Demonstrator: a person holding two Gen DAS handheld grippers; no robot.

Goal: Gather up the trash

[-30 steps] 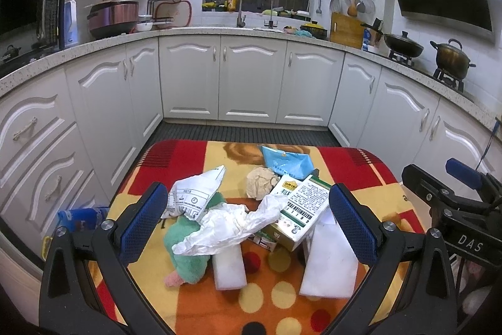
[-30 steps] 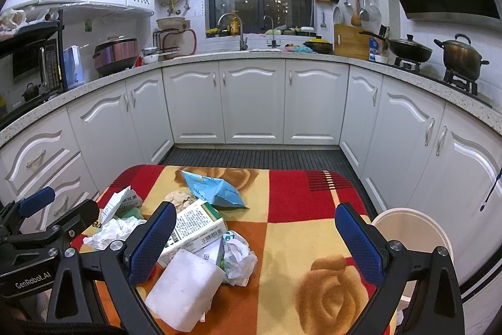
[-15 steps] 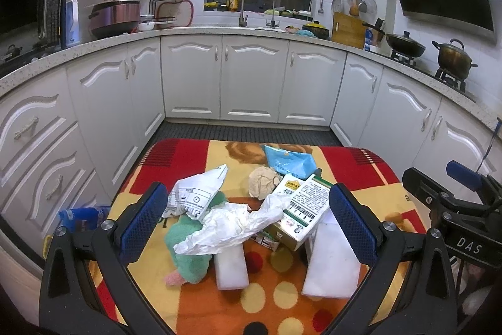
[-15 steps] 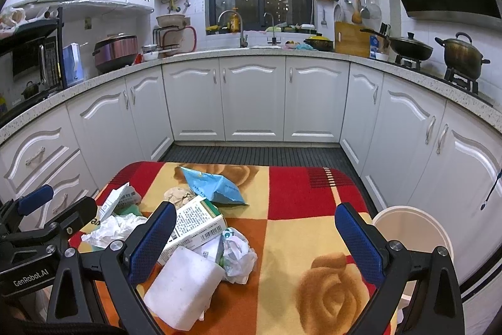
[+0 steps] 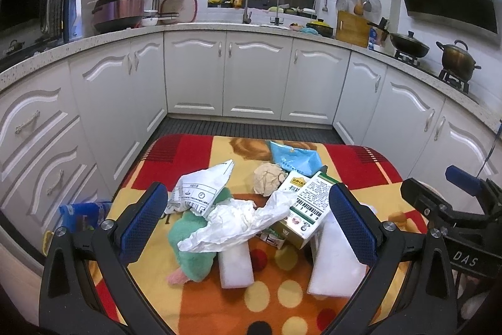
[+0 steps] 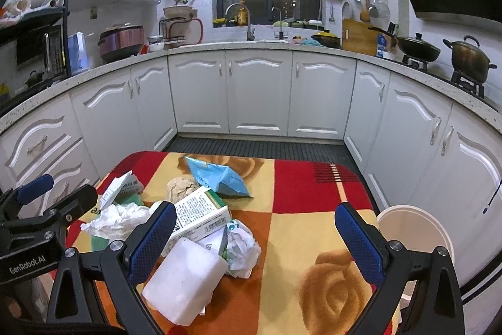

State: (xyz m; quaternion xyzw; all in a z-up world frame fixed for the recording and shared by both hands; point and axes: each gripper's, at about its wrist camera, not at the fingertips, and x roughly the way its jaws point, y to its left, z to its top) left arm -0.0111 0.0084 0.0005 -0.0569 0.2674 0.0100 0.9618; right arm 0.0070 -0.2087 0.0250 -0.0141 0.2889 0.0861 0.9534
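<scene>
Both grippers hang empty above a cluttered kitchen counter: the left gripper [image 5: 248,209], jaws spread wide, frames the heap of rubbish, while the right gripper [image 6: 251,225], equally wide apart, faces the bare right half of the patterned cloth [image 6: 313,197].

Nothing appears to have been collected yet. Between the left gripper's fingers lie a crumpled white plastic sheet [image 5: 238,223] draped over a green cloth [image 5: 191,244], a torn white printed packet [image 5: 200,189], and a green-and-white carton [image 5: 309,203] resting partly on other scraps. Two white foam blocks [image 5: 235,267] sit nearest the camera, one on each side of the carton. Farther back are a brownish paper ball [image 5: 268,178] and a blue snack bag [image 5: 295,160]. A small crumpled wrapper [image 6: 241,247] lies just beside the foam block in the right view.

A white bin [image 6: 414,228] stands on the floor beside the counter's right edge; its contents cannot be seen. Judging by the pile, the whole job remains.
</scene>
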